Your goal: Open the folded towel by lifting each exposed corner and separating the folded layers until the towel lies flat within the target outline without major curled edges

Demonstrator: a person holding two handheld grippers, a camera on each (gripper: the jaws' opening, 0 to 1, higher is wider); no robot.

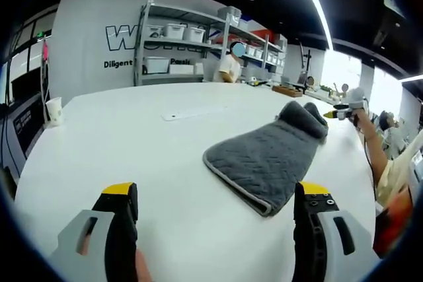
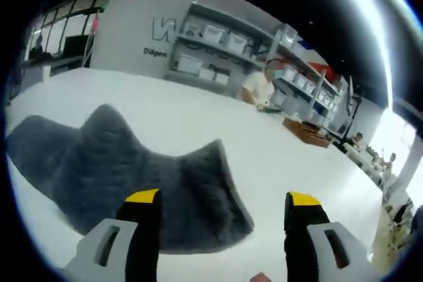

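I have the grey quilted towel with its pale bound edge [image 1: 271, 156] lying on the broad white table [image 1: 132, 143], and I'll place everything from that towel. In the left gripper view my left gripper [image 1: 215, 212] hangs just short of the towel's near corner, jaws spread wide with nothing between them. The towel's far end is bunched into a raised hump, and the right gripper [image 1: 340, 111] shows just beyond that hump, a person's forearm behind it.

In the right gripper view my right gripper [image 2: 217, 211] sits over the rumpled end, jaws wide and empty, the cloth [image 2: 125, 170] rising in two peaks and spreading under the left jaw. I can't make out any target outline on the table around the towel.

My worries from here: with the far end so bunched, I judge a pinch could catch two layers at once and drag the whole towel across the slick tabletop instead of peeling one fold. The near corner lies flat against the table, so a shallow approach may skid over the binding. Pulling both ends unevenly could leave a curled edge.
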